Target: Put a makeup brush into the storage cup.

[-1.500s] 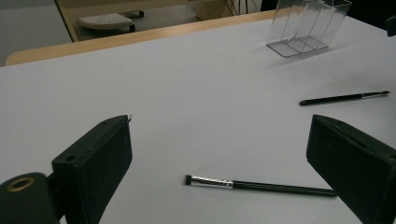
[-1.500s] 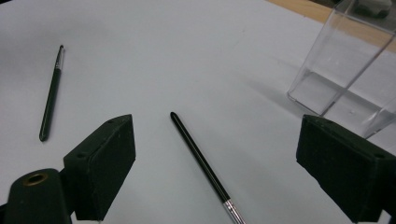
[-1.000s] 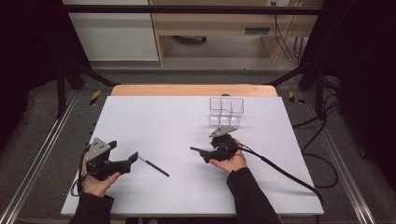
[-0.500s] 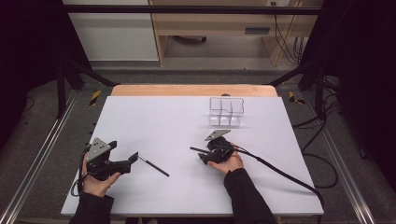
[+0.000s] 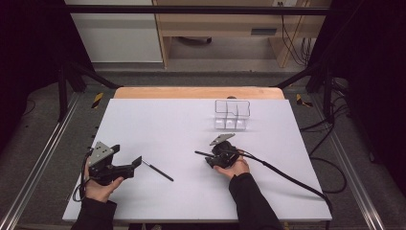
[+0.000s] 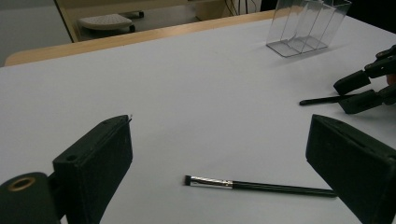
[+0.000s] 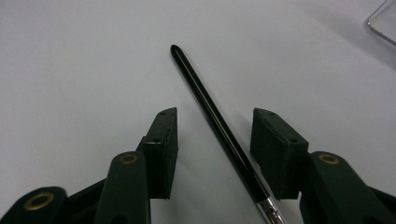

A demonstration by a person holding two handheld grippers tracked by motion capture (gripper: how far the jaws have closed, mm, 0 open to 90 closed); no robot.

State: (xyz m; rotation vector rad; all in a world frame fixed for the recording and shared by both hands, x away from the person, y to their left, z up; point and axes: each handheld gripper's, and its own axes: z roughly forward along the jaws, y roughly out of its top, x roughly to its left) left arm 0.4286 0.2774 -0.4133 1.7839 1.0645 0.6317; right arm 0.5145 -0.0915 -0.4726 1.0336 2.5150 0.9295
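Black jaws of the right gripper (image 5: 210, 157), at the lower middle of the high view, have just been closing and stand narrower than a second ago, with the slim black handle of a glossy makeup brush (image 7: 210, 112) lying between them; in the right gripper view a gap shows on each side of the handle, so the pads do not press it yet, and the brush's silver ferrule sits at the bottom edge of that frame. That hand has barely shifted from the earlier frames. At the lower left of the high view the left gripper (image 5: 136, 163) sits as it did a second ago, its blocky matte jaws spread wide and holding nothing. Just beyond its tips, in the lower middle of the left gripper view, lies a second thin black brush with a silver ferrule and short dark bristles (image 6: 259, 185), flat on the surface and in the same place as before. A clear acrylic organiser with upright compartments (image 5: 231, 114) stands in the upper middle of the high view, well apart from both brushes. Everything rests on a smooth white matte tabletop (image 5: 167, 124) with a pale wooden strip along its far edge; beyond it are a grey floor, dark frame legs and light wooden furniture.
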